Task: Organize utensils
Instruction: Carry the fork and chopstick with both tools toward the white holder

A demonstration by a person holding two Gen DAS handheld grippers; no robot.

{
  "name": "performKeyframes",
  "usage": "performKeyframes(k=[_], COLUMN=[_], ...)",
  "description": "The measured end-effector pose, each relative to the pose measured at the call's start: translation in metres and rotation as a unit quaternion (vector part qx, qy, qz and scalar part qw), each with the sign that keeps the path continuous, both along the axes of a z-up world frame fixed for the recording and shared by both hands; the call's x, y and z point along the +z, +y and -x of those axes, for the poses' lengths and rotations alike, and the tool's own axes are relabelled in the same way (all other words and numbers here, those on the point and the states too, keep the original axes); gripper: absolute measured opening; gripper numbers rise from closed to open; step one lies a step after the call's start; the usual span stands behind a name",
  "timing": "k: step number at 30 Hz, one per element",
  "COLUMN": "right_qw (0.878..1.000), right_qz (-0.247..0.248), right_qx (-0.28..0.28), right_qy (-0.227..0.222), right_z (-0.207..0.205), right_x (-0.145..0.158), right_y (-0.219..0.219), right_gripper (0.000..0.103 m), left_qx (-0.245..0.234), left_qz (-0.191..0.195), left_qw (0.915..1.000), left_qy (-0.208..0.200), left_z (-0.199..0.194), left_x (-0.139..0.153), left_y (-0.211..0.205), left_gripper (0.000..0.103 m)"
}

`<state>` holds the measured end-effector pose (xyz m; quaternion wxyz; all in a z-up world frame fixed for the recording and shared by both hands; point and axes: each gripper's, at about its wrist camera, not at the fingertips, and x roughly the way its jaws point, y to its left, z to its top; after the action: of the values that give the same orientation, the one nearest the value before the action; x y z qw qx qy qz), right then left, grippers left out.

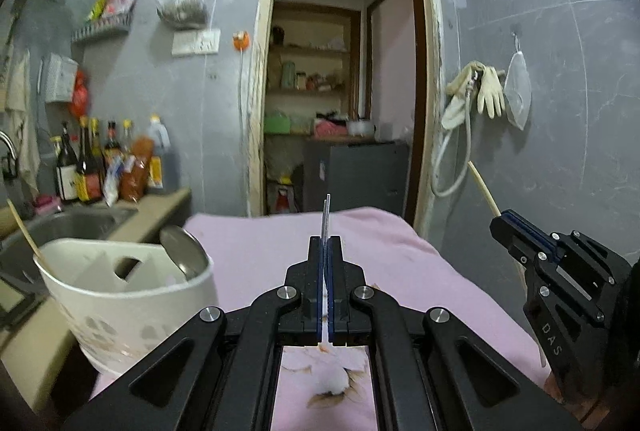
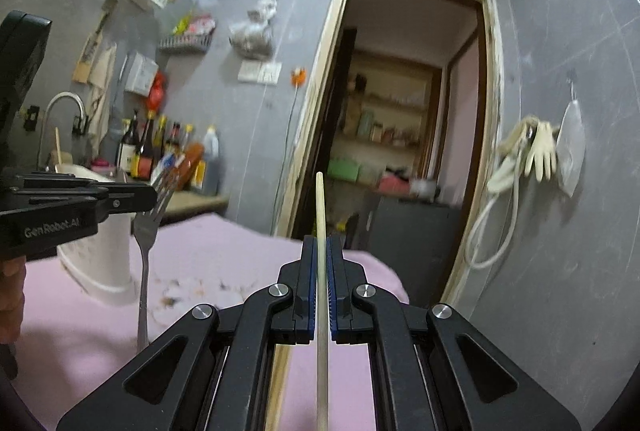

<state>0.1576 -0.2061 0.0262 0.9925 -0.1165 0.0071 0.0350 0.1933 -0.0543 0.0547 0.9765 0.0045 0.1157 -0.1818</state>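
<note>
A pink cloth [image 1: 280, 247] is spread over the table. At its left edge a white utensil holder [image 1: 128, 295] is stood. A fork [image 2: 146, 231] is clamped in the left gripper [image 1: 325, 243], a chopstick [image 2: 320, 215] in the right gripper [image 2: 320, 243], both above the cloth.

Left tool [image 1: 326, 251] clamped on a thin metal utensil [image 1: 327, 215] seen edge-on above the pink cloth [image 1: 260, 243], white holder [image 1: 132, 295] with spoon [image 1: 182, 251] at left, right tool [image 1: 502, 223] gripping a chopstick [image 1: 484, 189].
</note>
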Motion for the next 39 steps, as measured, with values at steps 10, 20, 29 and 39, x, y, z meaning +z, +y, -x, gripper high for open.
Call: performKeyframes(k=[10, 20, 29, 39], right_qw=[0.996, 0.986, 0.973, 0.961], right_qz=[-0.041, -0.092, -0.158, -0.203], right_qx=[0.018, 0.062, 0.110, 0.152], right_qy=[-0.078, -0.121, -0.130, -0.110], right_z=[0.004, -0.014, -0.045, -0.075], right_x=[0.032, 0.062, 0.085, 0.085], right_y=[0.021, 0.067, 0.119, 0.143], right_gripper=[0.003, 0.003, 0.003, 0.003], left_qx=[0.038, 0.108, 0.189, 0.282], left_qz=[0.010, 0.020, 0.026, 0.016], left_qw=[0.9978, 0.9889, 0.9759, 0.9538], left_qy=[-0.054, -0.100, -0.106, -0.103], left_z=[0.012, 0.019, 0.007, -0.028], left_x=[0.036, 0.076, 0.091, 0.082], left_y=[0.033, 0.090, 0.157, 0.212], left_gripper=[0.000, 0.000, 0.000, 0.000])
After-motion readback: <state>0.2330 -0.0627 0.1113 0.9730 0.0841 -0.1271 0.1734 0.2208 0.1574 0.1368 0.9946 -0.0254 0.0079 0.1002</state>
